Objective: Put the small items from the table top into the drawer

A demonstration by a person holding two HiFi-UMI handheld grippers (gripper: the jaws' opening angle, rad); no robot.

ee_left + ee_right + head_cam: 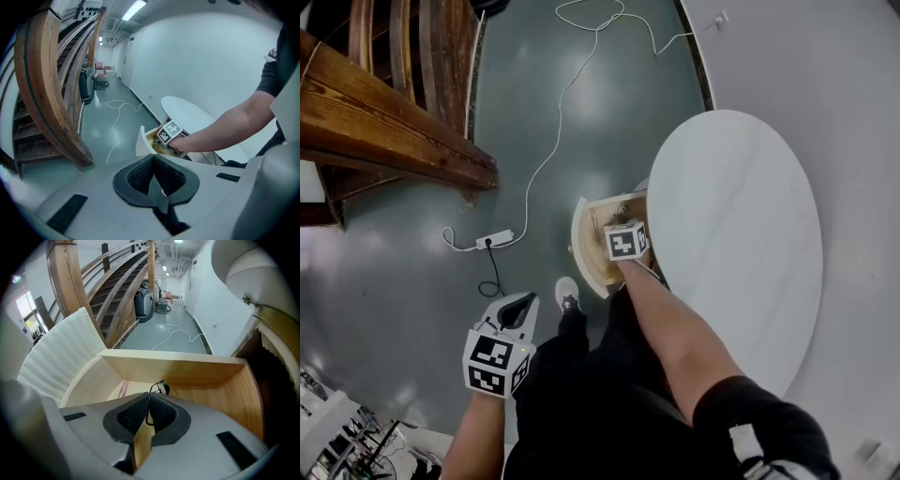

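Head view: the right gripper point(623, 244) is down in the open drawer point(586, 246) beside the round desk point(741, 234), and the left gripper point(521, 302) hangs over the floor point(412, 262).

Left gripper view: jaws pressed together, empty.

Right gripper view: jaws pinch the wire of a black clip point(165, 388) inside the drawer.

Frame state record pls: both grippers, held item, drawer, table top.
left gripper: shut, empty, low beside the person's leg, away from the table
right gripper: shut on the wire of a small black clip, inside the drawer
drawer: open, light wood, pinkish item on its floor
table top: round, white
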